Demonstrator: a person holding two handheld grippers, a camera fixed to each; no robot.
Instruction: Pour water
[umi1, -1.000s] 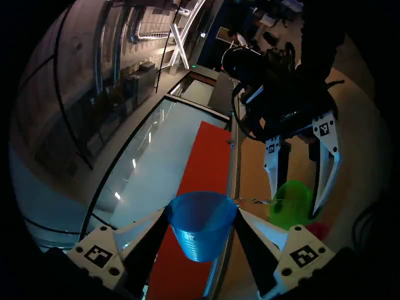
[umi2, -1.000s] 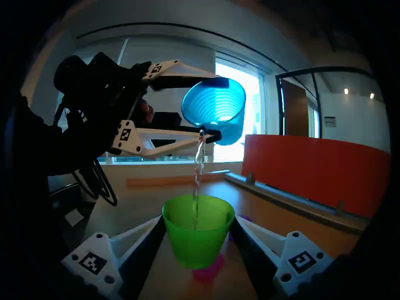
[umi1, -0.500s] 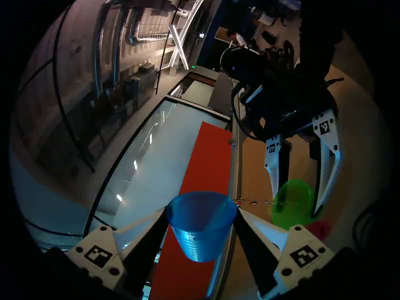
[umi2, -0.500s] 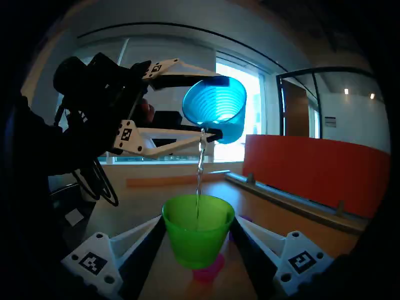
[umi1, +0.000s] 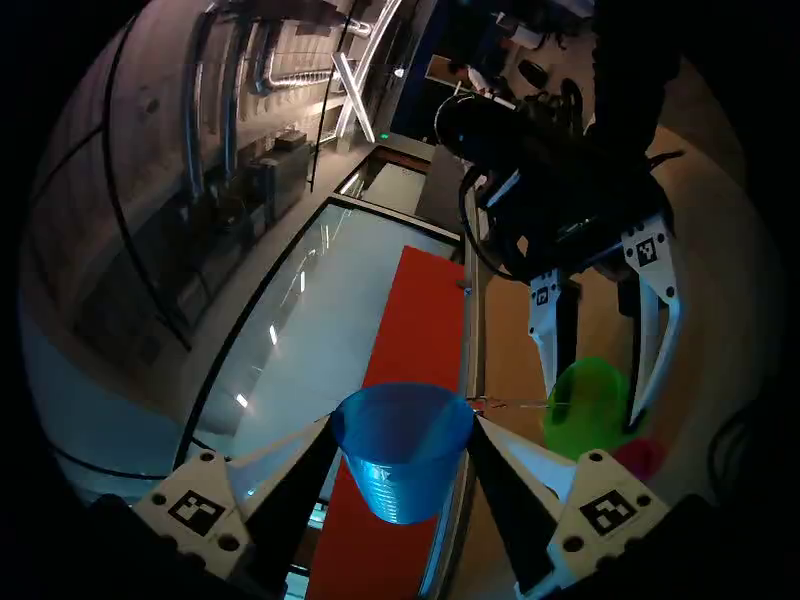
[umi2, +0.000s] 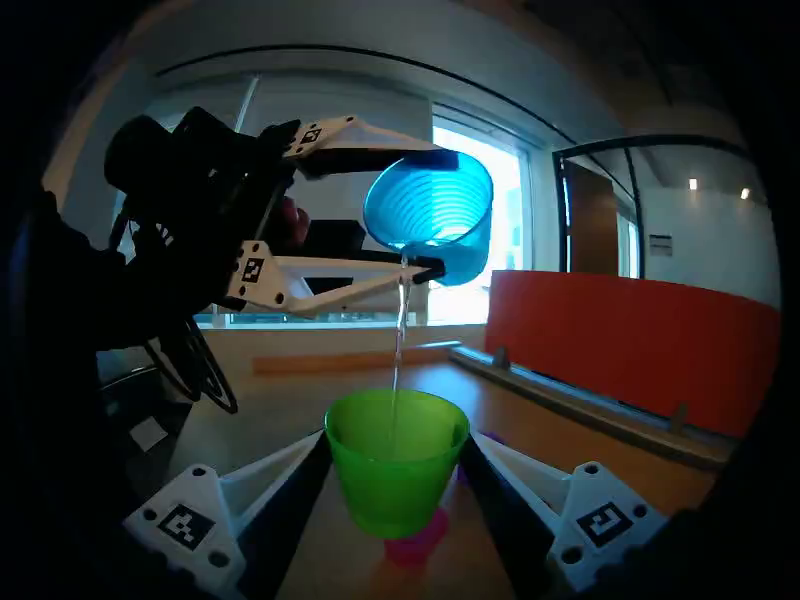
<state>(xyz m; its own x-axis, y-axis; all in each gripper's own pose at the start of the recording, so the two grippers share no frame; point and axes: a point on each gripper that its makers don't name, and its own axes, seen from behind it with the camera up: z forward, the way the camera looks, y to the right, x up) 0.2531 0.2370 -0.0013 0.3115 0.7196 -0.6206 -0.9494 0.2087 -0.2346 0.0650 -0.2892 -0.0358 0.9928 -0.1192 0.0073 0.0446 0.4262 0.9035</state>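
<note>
My left gripper (umi1: 403, 455) is shut on a translucent blue cup (umi1: 402, 448), held tipped on its side. In the right gripper view the same blue cup (umi2: 430, 215) hangs high with its mouth facing the camera, and a thin stream of water (umi2: 399, 335) falls from its rim. The stream lands in a green cup (umi2: 396, 472) gripped upright by my right gripper (umi2: 396, 478). In the left gripper view the green cup (umi1: 587, 405) sits between the right gripper's white fingers (umi1: 546, 330), with the water thread (umi1: 510, 404) running toward it.
A wooden tabletop (umi2: 520, 405) lies under the cups, with an orange-red panel (umi2: 640, 340) along its edge. A pink object (umi2: 418, 545) sits just below the green cup. Bright windows (umi2: 470, 150) stand behind. A person's dark sleeve (umi2: 90, 290) holds the left gripper.
The pour continues as a steady thin stream. Both grippers and cups hold nearly the same positions, with only slight drift.
</note>
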